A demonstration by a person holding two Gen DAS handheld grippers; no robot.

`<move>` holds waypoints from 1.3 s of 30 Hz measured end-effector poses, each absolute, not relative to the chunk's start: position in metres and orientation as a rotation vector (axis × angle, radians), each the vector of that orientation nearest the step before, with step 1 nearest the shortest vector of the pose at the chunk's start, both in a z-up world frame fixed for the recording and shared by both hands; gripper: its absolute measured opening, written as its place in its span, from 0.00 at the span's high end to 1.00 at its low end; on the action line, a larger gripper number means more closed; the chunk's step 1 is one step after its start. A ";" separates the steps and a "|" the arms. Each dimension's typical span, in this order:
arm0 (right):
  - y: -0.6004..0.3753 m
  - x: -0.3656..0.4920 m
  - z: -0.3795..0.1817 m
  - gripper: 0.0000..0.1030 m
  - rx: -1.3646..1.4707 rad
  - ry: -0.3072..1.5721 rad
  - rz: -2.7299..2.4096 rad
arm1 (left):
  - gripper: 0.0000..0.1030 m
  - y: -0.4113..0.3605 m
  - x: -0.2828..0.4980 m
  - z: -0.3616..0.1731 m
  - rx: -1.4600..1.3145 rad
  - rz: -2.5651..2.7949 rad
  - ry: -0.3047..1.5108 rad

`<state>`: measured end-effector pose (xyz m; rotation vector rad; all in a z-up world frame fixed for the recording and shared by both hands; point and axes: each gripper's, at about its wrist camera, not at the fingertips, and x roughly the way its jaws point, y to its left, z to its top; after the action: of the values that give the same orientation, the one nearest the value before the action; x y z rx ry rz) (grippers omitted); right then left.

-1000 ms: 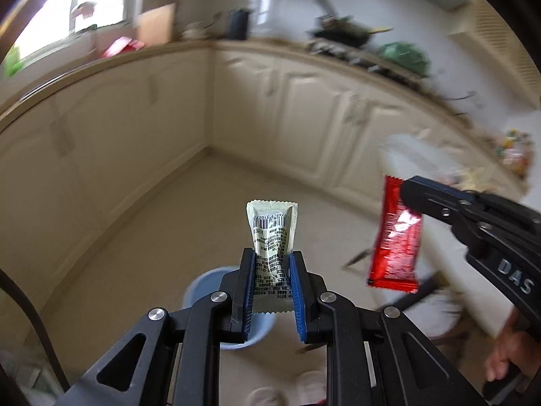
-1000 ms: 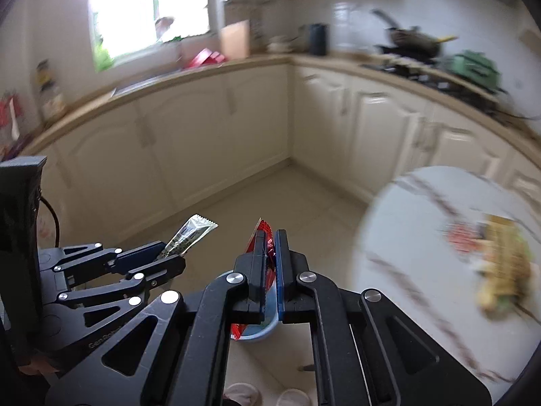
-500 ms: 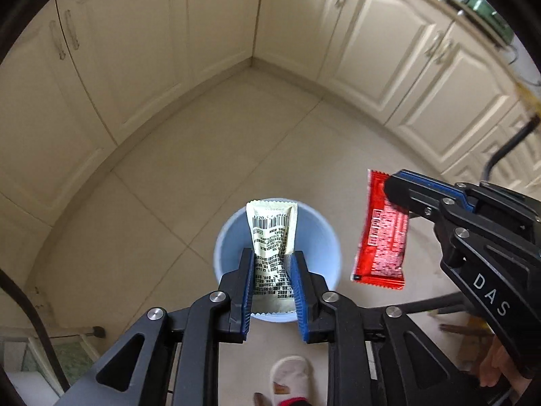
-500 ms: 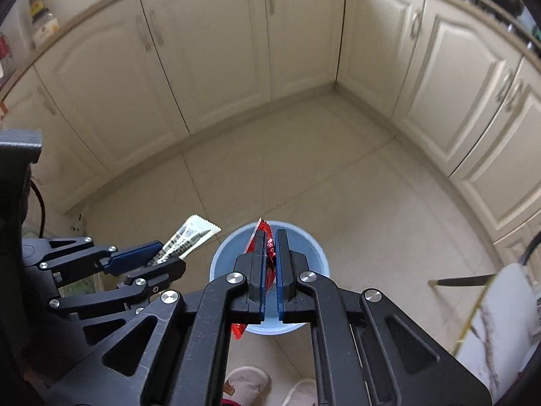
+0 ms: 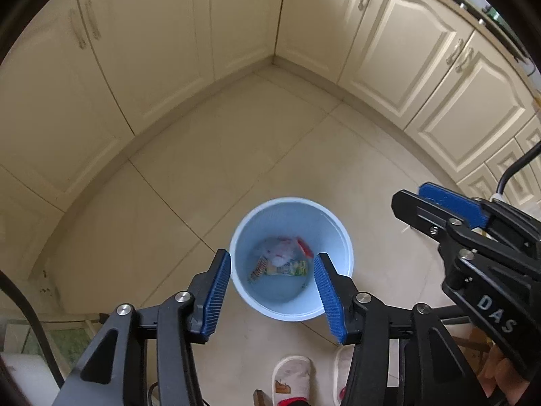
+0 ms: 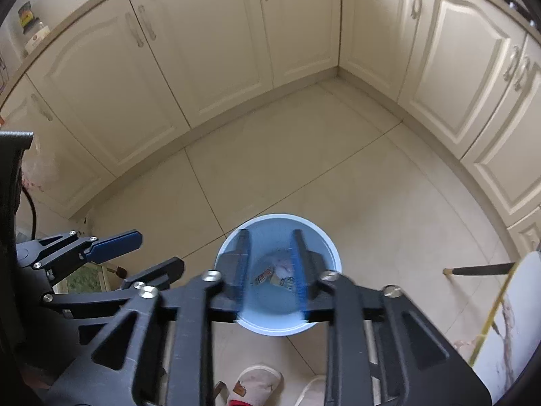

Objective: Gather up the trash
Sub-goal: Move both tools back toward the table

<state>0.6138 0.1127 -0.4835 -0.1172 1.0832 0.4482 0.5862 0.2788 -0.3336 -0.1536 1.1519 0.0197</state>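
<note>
A light blue bin (image 5: 331, 226) stands on the tiled floor below both grippers; it also shows in the right wrist view (image 6: 267, 226). Wrappers (image 5: 282, 262) lie at its bottom, with a red one (image 5: 304, 247) among them, and they show in the right wrist view (image 6: 277, 275) too. My left gripper (image 5: 272, 291) is open and empty above the bin's near rim. My right gripper (image 6: 268, 264) is open and empty over the bin, its fingers blurred. The right gripper also shows at the right of the left wrist view (image 5: 439, 203), and the left gripper at the left of the right wrist view (image 6: 135, 253).
Cream cabinet doors (image 5: 389, 44) line the far corner of the kitchen. The person's slippers (image 5: 292, 382) are just below the bin. A marble table edge (image 6: 507, 318) and a dark chair leg (image 6: 480, 269) stand at the right.
Both grippers have opened. The pale barcode packet and the red wrapper have left the fingers and now lie in the bin. The view has held steady over the bin.
</note>
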 end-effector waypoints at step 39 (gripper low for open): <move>-0.043 0.236 -0.092 0.00 -0.072 0.139 0.077 | 0.01 0.072 0.183 -0.124 -0.034 0.114 0.082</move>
<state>0.2362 -0.0432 -0.0924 -0.0722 0.1394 0.0774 0.1829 0.0719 -0.1239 -0.0338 0.0819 0.1139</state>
